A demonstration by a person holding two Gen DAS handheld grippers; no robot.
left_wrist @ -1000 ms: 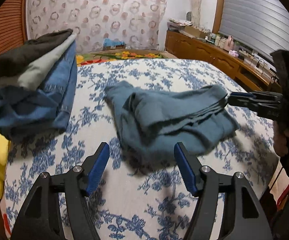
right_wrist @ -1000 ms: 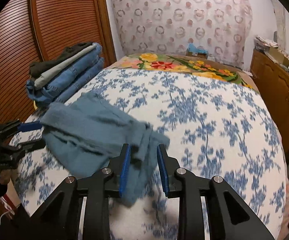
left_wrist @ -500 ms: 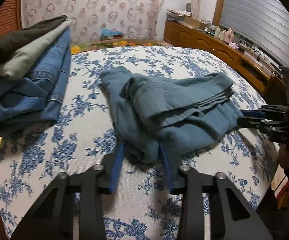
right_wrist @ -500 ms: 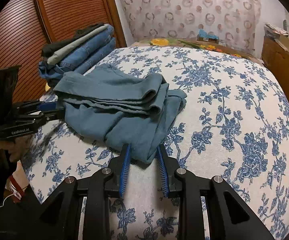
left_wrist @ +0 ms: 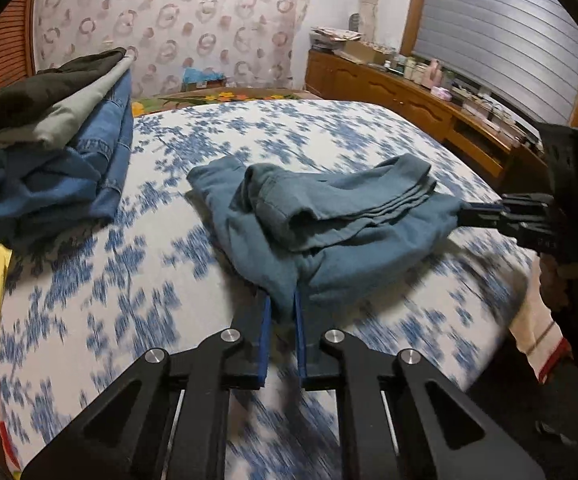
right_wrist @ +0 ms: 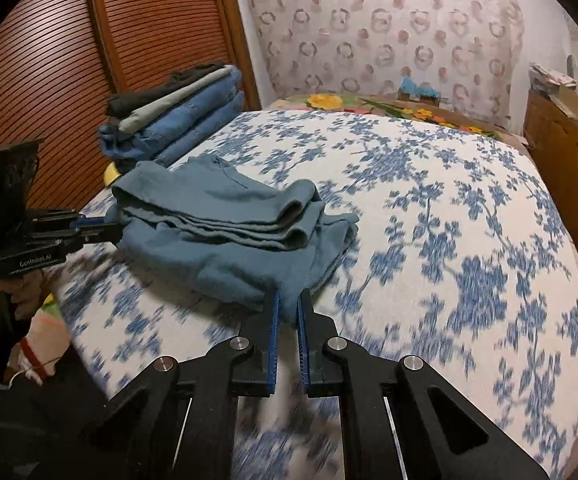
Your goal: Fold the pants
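Pants (left_wrist: 329, 236) of teal cloth lay bunched and partly doubled over near the front edge of the bed (left_wrist: 137, 280), on its blue-flowered cover, just beside a stack of folded clothes (left_wrist: 53, 148) at the bed's side.

Left gripper (left_wrist: 281, 312): pressed together on a tongue of the near edge of the cloth, which ran up between the blue pads. Pinching confirmed in its own view.

Right gripper (right_wrist: 287, 312): likewise drawn together on the cloth at the opposite end of the bundle, with a fold of fabric caught between the pads. In the left wrist view its tips entered the garment's right-hand edge.

Step in hand, as judged: both ends had just been seized and the garment was not yet lifted or spread. The folding proper appeared barely begun, since layers lay rumpled and uneven, with one rolled band lying across the top.

Next move, as judged: both grips would need to rise and draw apart together to shake the layers flat before any fold was laid. Risk noted: each pinch held only a small bite of cloth and might catch one layer alone, leaving the rest to sag or slip.
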